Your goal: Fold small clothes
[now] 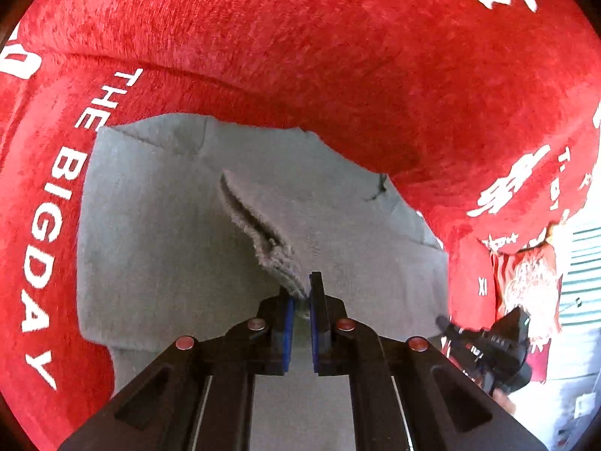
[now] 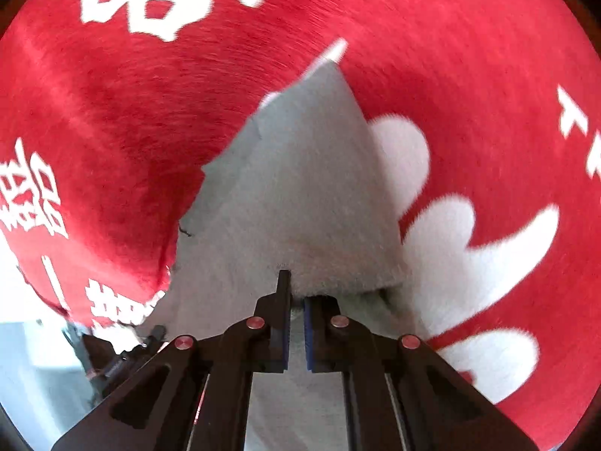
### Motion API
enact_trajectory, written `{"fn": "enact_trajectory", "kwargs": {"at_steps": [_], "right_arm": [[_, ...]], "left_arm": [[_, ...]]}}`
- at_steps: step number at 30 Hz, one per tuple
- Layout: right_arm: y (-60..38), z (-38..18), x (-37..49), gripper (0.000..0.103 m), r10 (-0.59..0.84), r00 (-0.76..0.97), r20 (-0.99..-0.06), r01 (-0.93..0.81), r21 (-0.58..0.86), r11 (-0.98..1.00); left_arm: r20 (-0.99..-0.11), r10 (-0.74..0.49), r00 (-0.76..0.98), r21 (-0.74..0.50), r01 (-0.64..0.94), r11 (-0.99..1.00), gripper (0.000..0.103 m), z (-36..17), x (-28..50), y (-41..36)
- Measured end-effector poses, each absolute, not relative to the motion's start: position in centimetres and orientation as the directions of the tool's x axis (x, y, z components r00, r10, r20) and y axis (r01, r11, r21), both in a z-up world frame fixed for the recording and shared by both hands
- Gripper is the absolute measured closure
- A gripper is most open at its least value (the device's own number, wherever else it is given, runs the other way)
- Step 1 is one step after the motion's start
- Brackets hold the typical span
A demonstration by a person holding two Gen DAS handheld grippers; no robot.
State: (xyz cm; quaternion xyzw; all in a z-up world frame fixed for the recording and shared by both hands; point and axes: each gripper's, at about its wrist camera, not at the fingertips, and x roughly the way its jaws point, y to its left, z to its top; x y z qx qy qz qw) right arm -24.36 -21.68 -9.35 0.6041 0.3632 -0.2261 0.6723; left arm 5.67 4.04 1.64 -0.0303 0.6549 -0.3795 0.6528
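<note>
A small grey fleece garment [image 1: 157, 225] lies on a red plush blanket [image 1: 338, 56]. My left gripper [image 1: 302, 295] is shut on a raised fold of the grey garment, pinched between its blue pads. In the right wrist view the same grey garment [image 2: 300, 188] stretches away in a tapering shape over the red blanket [image 2: 112, 112]. My right gripper [image 2: 296, 300] is shut on its near edge, which is lifted off the blanket. The right gripper also shows in the left wrist view [image 1: 488, 349] at the lower right.
The red blanket carries white lettering "THE BIG DAY" [image 1: 49, 225] and white characters and shapes [image 2: 450, 255]. A striped white and green surface [image 1: 582, 282] shows past the blanket's right edge. A pale floor area [image 2: 30, 357] shows at the lower left.
</note>
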Motion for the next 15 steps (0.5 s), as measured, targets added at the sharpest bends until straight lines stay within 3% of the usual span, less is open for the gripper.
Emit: {"fn": "enact_trajectory", "kwargs": {"at_steps": [6,11,14,15], "right_arm": [[-22.3,-10.7,-25.0,0.097,0.159,0.56,-0.813,0.773,0.581,0.255],[-22.0,-11.2,-25.5,0.098,0.185,0.559,-0.808,0.768,0.589,0.252],[-21.9,-10.7,-25.7,0.091,0.219,0.537,-0.815,0.774,0.579,0.255],[-21.8,-10.1,-25.7,0.083,0.24,0.531,-0.813,0.768,0.581,0.27]], "left_arm": [[-0.906,-0.4,-0.134,-0.411,0.501,0.762,0.094,-2.0,3.5,4.8],[-0.918,-0.387,-0.089,-0.378,0.499,0.78,0.094,-1.6,3.7,6.4],[-0.94,-0.333,-0.07,-0.319,0.523,0.791,0.094,-1.0,3.9,7.1],[-0.944,-0.323,-0.064,-0.307,0.529,0.791,0.094,-0.8,4.0,7.4]]}}
